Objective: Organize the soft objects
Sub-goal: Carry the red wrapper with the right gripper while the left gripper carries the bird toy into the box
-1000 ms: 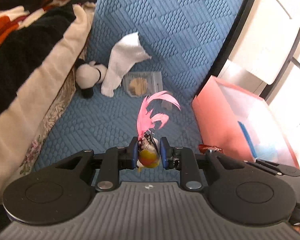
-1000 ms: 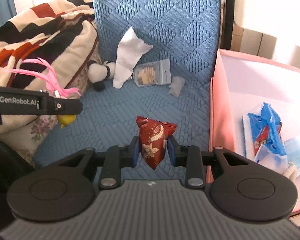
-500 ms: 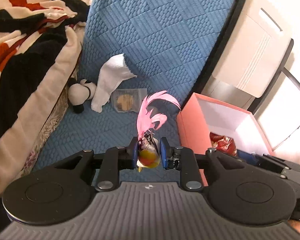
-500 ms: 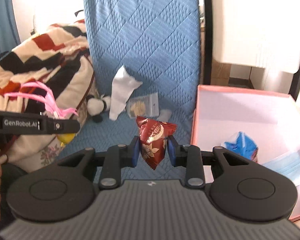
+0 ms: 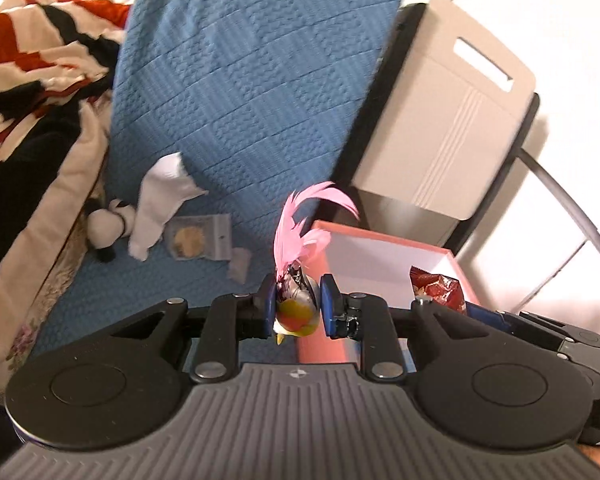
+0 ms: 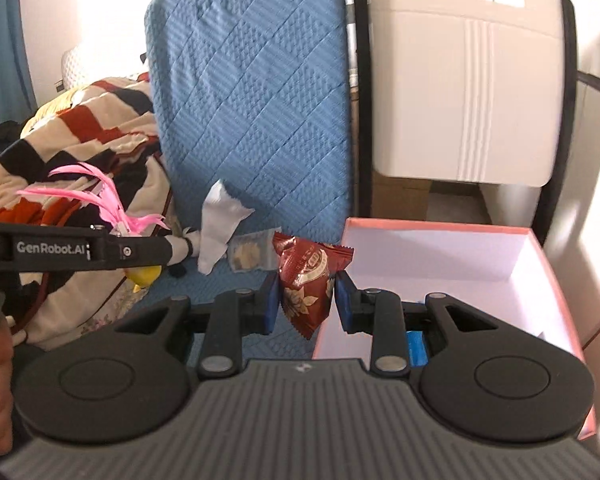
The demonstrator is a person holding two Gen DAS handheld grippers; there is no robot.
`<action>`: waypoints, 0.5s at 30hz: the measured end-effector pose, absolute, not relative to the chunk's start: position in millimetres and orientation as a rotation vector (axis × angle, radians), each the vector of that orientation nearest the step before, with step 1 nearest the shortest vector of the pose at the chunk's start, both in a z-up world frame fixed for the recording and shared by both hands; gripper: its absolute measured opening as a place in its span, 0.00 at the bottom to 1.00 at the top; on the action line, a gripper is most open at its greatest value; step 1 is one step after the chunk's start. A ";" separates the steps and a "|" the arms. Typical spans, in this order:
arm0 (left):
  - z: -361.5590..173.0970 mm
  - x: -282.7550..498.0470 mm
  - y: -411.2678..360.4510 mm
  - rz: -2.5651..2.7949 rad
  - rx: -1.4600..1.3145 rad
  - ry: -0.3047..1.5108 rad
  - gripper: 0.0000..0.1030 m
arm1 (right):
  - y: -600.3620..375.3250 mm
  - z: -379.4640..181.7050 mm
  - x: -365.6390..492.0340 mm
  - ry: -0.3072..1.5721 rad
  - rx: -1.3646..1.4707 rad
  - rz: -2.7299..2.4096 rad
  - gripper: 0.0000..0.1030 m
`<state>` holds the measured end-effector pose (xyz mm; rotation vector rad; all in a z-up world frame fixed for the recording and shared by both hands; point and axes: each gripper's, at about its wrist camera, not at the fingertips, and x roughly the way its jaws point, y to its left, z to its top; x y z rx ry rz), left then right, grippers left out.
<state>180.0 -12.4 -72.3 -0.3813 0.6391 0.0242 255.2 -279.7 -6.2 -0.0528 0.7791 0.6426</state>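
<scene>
While both units hang above the blue quilted seat (image 5: 148, 304): left gripper (image 5: 298, 311) clamped on pink-feathered toy (image 5: 296, 304); right gripper (image 6: 307, 297) clamped on red snack packet (image 6: 305, 276), beside pink box (image 6: 556, 280).

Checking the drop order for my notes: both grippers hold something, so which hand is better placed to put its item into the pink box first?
Probably the right. The right gripper, shut on the red snack packet, sits at the pink box near wall. The left gripper, holding the pink-feathered toy, is further out over the blue cushion.
</scene>
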 end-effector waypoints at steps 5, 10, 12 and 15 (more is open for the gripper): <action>-59.3 188.8 -35.0 -0.001 -0.368 0.628 0.26 | -298.0 1.2 263.8 0.767 -0.050 0.625 0.32; -53.4 197.9 -59.2 -0.017 -0.354 0.618 0.26 | -316.2 -1.8 270.1 0.778 -0.050 0.614 0.32; -56.1 202.7 -69.0 -0.019 -0.355 0.624 0.26 | -324.4 -5.3 272.8 0.794 -0.048 0.600 0.32; -60.0 208.3 -79.1 -0.027 -0.356 0.637 0.26 | -334.5 -10.9 280.6 0.818 -0.044 0.580 0.32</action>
